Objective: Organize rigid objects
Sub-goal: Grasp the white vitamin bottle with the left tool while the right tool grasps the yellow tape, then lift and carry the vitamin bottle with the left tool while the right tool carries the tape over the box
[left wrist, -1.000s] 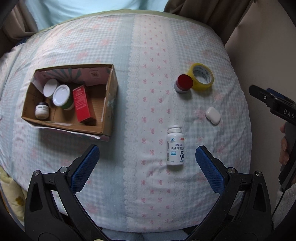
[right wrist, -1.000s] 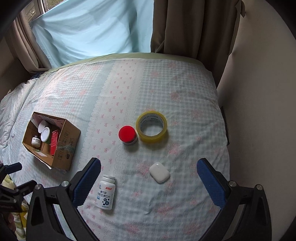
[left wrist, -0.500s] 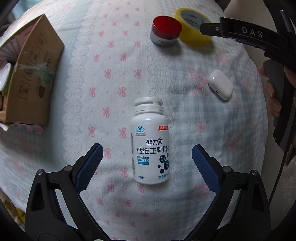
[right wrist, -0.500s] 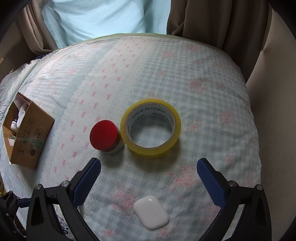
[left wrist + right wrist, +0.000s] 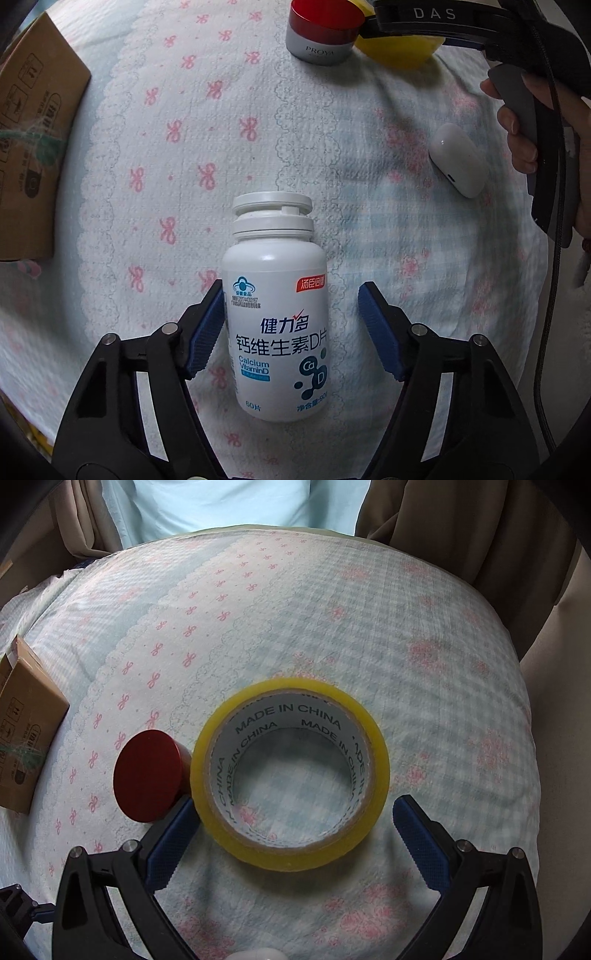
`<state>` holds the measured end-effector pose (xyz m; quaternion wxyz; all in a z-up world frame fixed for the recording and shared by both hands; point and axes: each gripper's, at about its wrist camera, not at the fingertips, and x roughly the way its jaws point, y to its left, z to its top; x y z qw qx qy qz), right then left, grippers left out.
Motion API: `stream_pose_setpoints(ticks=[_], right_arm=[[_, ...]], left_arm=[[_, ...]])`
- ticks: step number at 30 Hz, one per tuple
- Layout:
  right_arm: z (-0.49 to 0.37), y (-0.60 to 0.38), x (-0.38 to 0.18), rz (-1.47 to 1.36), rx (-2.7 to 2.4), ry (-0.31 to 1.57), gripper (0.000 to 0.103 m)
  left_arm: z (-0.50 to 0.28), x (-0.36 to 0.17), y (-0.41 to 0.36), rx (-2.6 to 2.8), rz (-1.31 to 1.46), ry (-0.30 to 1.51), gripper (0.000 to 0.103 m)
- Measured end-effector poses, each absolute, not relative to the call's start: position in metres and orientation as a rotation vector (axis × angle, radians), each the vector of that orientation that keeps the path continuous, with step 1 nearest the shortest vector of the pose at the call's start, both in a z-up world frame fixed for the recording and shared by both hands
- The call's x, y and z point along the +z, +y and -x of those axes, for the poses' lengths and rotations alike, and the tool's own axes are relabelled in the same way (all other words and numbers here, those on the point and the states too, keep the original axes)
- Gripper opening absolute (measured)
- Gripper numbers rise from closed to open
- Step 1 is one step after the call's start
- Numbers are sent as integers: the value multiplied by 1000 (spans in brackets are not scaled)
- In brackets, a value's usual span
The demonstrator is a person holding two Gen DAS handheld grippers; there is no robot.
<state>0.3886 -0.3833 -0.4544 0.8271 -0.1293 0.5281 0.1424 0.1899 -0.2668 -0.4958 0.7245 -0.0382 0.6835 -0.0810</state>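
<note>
Left tongs: I am straddling the vitamin bottle (image 5: pixel 275 328) with the left gripper (image 5: pixel 291 328), jaws spread; the left pad looks to be touching the bottle's wall, the right pad is standing clear of it.
Bottle axis: it is lying on its side on the bedspread (image 5: pixel 388 129), cap pointing away from me, long axis running straight along the fingers, so I am judging a squeeze across its width is what comes next.
Right tongs: I am holding the right gripper (image 5: pixel 295 834) open around the near rim of the tape roll (image 5: pixel 291 771), which is lying flat.
Crowding: the red-lidded jar (image 5: pixel 149 775) is sitting just beside the roll, against my left finger.
Destination: the cardboard box (image 5: pixel 33 140) is waiting to the left, nearer the left hand.
Leftover: the white earbud case (image 5: pixel 458 164) is lying apart on the right.
</note>
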Motion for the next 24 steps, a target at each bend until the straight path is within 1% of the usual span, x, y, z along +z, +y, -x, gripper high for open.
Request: stream_pose_setpoints(ticks=[3, 4, 5, 6, 7, 17, 24], right_arm=[[-397, -382, -458, 267, 331, 1128, 103], [-399, -382, -459, 266, 339, 1129, 103], [-400, -381, -460, 264, 345, 1129, 100], [-402, -380, -462, 262, 350, 1136, 98], [-403, -380, -464, 255, 359, 1147, 97], [-397, -380, -459, 232, 315, 1134, 95], [-380, -391, -435, 158, 273, 1138, 95]], left_arm=[[-195, -502, -275, -170, 68, 1526, 65], [-196, -502, -275, -165, 64, 1524, 59], [-196, -502, -275, -158, 57, 1523, 51], [-201, -501, -277, -150, 49, 1523, 47], [-202, -502, -273, -157, 59, 1524, 46], [-206, -496, -258, -198, 109, 1523, 46], [-199, -465, -240, -227, 158, 1484, 46]])
